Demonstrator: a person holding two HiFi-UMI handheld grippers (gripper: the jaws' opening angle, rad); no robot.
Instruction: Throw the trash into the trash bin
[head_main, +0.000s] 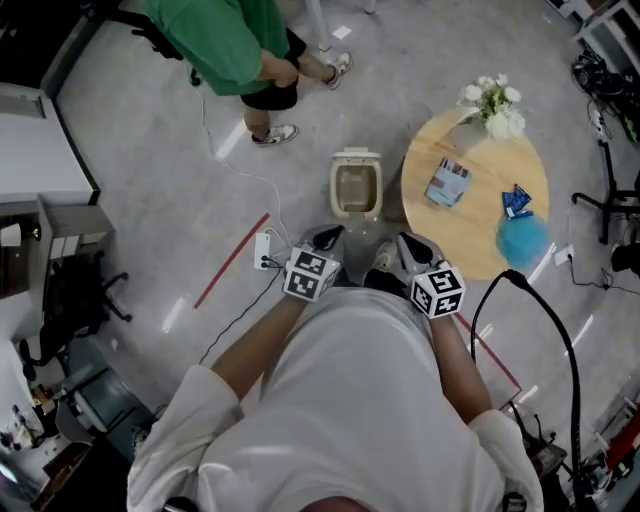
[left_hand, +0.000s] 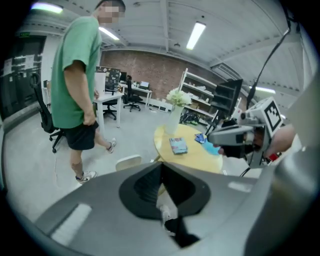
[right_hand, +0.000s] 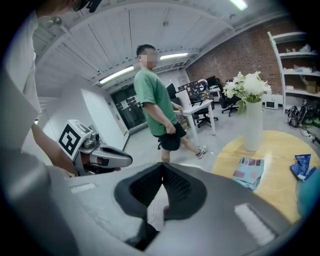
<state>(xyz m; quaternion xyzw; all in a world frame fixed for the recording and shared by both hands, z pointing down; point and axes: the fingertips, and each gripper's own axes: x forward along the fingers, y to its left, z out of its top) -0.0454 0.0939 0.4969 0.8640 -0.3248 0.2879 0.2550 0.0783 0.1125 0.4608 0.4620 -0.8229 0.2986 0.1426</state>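
A small beige trash bin (head_main: 356, 185) stands open on the floor just ahead of both grippers. To its right, a round wooden table (head_main: 480, 250) carries a printed packet (head_main: 448, 181), a blue wrapper (head_main: 516, 201) and a crumpled blue lump (head_main: 522, 238). My left gripper (head_main: 325, 240) and right gripper (head_main: 405, 245) are held side by side above the floor, short of the bin. Both are shut and hold nothing. In the left gripper view, the left gripper (left_hand: 161, 167) shows its jaws meeting at the tips; the same holds for the right gripper (right_hand: 162, 167). The packet (right_hand: 248, 171) lies on the table past it.
A person in a green shirt (head_main: 230, 45) stands beyond the bin. A white vase of flowers (head_main: 494, 105) sits at the table's far edge. A power strip with its cable (head_main: 264, 250) and a red tape line (head_main: 232, 260) lie on the floor at left. A black cable (head_main: 545, 300) arcs at right.
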